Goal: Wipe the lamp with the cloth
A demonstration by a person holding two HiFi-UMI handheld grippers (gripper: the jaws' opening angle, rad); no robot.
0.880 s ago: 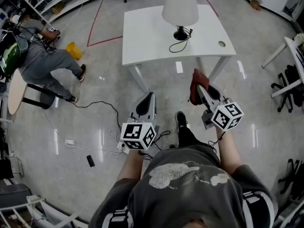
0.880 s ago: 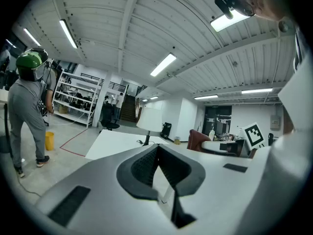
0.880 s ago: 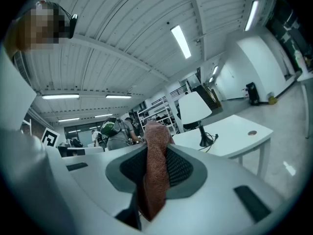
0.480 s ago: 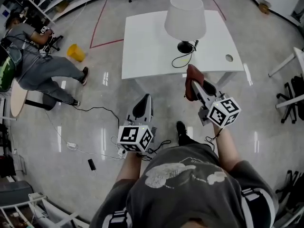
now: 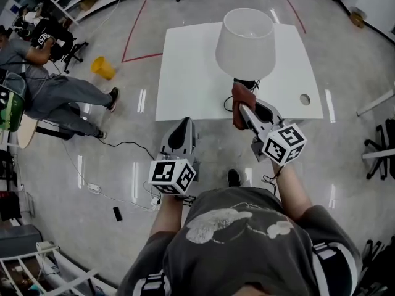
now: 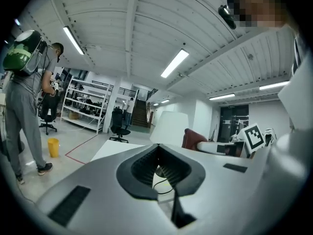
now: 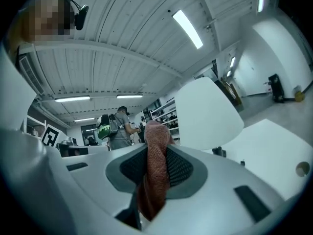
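Overhead, the lamp's (image 5: pixel 245 36) white shade hid most of its base, which stood upright on the tabletop (image 5: pixel 185 73), and the red cloth (image 5: pixel 239 103) blocked part of what remained. The right hand-held gripper (image 5: pixel 245 112) was clamped on that cloth, a folded strip lying lengthwise along the jaws, its far end poking past the tips toward the lamp. The left hand-held gripper (image 6: pixel 158 151) was closed on nothing, near the tabletop's near edge.

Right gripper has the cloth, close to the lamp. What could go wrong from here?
1. The lamp has a wide shade over a small base. A sideways push from the cloth in the right gripper might tip it, and the left gripper is shut and away from it, not steadying it.
2. The loose cord by the base could snag.
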